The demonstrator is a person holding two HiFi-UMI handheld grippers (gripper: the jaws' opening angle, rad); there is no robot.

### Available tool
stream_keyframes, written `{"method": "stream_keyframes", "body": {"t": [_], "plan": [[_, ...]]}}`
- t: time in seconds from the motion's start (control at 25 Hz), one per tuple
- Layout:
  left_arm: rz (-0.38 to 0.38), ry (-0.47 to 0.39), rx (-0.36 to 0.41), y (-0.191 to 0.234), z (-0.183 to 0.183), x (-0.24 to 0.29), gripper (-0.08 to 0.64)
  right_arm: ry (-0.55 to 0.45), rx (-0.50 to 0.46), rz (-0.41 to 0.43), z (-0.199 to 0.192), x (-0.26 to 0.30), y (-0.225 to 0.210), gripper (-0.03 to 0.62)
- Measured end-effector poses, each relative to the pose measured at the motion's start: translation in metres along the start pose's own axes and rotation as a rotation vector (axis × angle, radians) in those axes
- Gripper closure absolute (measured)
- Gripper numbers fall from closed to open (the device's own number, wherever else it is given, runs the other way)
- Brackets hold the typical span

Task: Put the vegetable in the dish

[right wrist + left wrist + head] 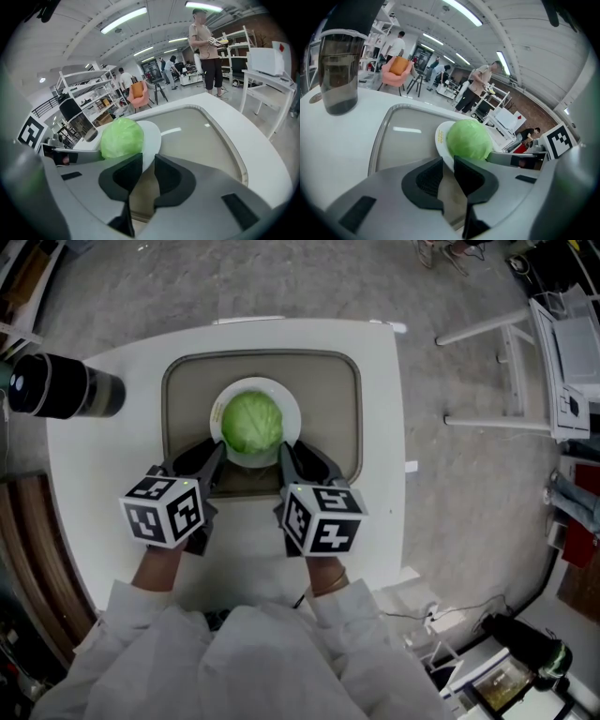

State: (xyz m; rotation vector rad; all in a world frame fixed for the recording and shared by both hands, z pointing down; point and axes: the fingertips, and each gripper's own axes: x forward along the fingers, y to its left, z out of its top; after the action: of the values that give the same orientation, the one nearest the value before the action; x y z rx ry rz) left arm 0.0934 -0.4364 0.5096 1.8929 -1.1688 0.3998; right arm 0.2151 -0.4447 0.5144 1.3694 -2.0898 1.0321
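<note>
A round green cabbage (pixel 251 423) sits in a white dish (pixel 287 405) over a beige tray (pixel 337 409) on the white table (pixel 103 474). My left gripper (pixel 217 455) is at the dish's near left rim and my right gripper (pixel 290 455) at its near right rim. In the left gripper view the dish (pixel 440 137) with the cabbage (pixel 468 139) runs into the narrow gap of the left gripper (pixel 447 169). The right gripper view shows the same: the dish (pixel 152 136) under the cabbage (pixel 122 137) is pinched by the right gripper (pixel 144 169). Both grippers are shut on the dish rim.
A dark translucent tumbler (pixel 61 385) stands on the table left of the tray, also seen upright in the left gripper view as the tumbler (pixel 340 70). The table's right edge (pixel 401 456) drops to grey floor. People and shelves stand far behind in the room.
</note>
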Motion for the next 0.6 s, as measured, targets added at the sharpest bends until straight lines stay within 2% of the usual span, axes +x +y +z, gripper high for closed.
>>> {"method": "stream_keyframes", "body": {"t": [0.6], "plan": [[0.046, 0.031, 0.029, -0.0002, -0.0074, 0.0035, 0.494, 0.070, -0.076, -0.038, -0.0090, 0.0045, -0.0032, 0.503]]}}
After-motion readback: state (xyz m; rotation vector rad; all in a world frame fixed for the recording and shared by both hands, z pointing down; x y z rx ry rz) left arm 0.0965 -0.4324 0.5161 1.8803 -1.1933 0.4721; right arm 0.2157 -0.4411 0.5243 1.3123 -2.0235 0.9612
